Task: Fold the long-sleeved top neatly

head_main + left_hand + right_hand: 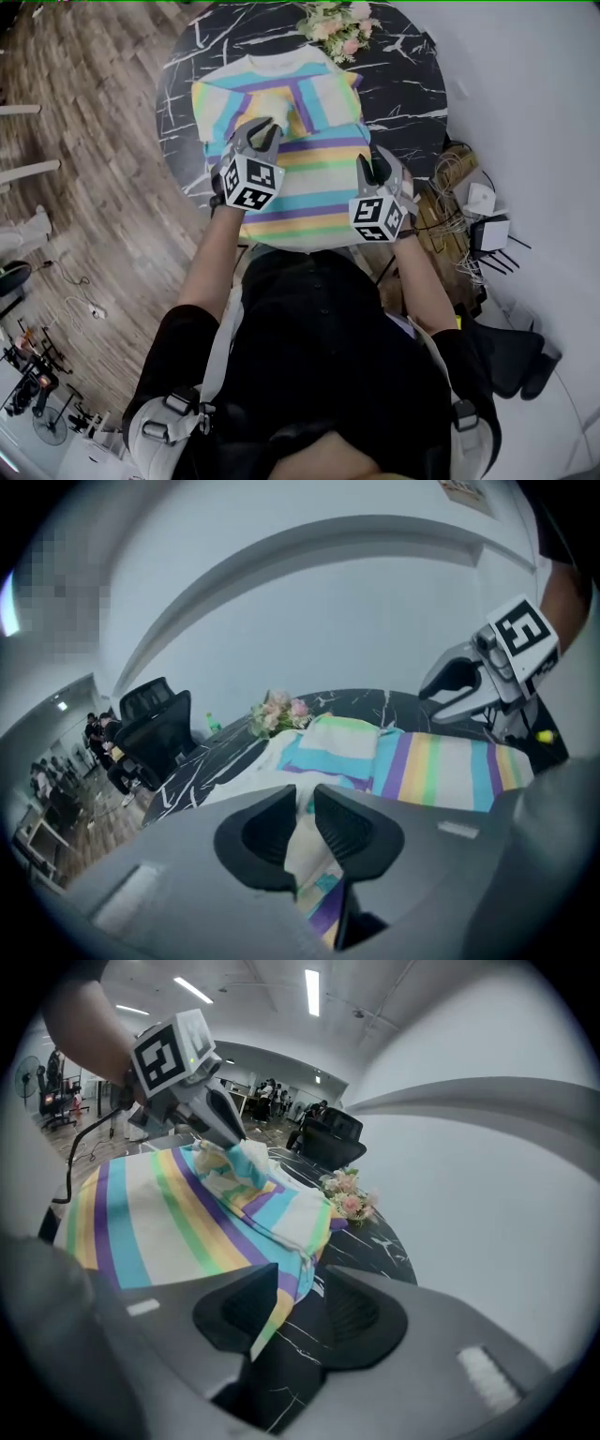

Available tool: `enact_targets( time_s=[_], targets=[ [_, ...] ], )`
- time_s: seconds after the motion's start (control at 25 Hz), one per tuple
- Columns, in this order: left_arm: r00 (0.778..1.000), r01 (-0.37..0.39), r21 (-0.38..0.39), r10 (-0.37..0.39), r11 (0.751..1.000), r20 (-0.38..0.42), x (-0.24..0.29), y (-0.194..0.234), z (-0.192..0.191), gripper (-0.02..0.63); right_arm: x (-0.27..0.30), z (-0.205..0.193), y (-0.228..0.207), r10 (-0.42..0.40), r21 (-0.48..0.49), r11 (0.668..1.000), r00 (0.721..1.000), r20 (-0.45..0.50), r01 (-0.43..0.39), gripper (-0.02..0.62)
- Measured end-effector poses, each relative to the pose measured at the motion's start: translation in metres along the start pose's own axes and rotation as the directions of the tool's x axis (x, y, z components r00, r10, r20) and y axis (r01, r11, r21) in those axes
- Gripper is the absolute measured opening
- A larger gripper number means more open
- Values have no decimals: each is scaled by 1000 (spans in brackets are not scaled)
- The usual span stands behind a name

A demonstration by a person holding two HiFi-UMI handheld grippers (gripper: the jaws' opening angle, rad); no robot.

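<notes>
- Head view: the striped long-sleeved top (309, 187) lies spread on the round black marble table (412, 94) and reaches its near edge. Flowers (333, 23) stand at the far rim.
- Left gripper view: the left gripper (305, 803), jaws nearly together, pinches a fold of the top.
- Right gripper view: the right gripper (302, 1283) has its jaws apart. The top's edge lies between them, unclamped.

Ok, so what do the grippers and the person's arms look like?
Both the left gripper and right gripper have grey bodies, dark fingers and a white cube with black square markers. The person wears a black short-sleeved top with pale harness straps.
</notes>
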State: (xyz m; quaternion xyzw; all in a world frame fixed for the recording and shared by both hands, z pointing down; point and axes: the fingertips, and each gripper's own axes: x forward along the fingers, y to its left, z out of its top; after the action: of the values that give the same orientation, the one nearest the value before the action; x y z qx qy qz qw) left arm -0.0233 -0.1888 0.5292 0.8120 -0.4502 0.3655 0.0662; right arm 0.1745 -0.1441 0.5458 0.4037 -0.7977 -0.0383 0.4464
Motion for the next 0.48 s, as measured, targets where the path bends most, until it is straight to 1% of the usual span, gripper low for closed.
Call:
enact_targets(
  time_s=[0.08,0.16,0.28,0.48],
  targets=[
    [997,57,79,-52,995,-62,12,-24,-6,115,0,-4,-4,0,1,1000,1000,-4,0,158],
    [990,109,116,-98,987,-98,18,-45,-11,123,2,-5,-6,2,0,1000,1000,-6,-2,158],
    [987,140,109,-130,984,-98,16,-59,-15,130,6,-2,-6,6,6,1000,1000,-3,-6,158],
    [986,155,178,-141,972,-87,6,-59,-16,151,11,6,-1,6,19,1000,1000,4,-6,158]
  ],
)
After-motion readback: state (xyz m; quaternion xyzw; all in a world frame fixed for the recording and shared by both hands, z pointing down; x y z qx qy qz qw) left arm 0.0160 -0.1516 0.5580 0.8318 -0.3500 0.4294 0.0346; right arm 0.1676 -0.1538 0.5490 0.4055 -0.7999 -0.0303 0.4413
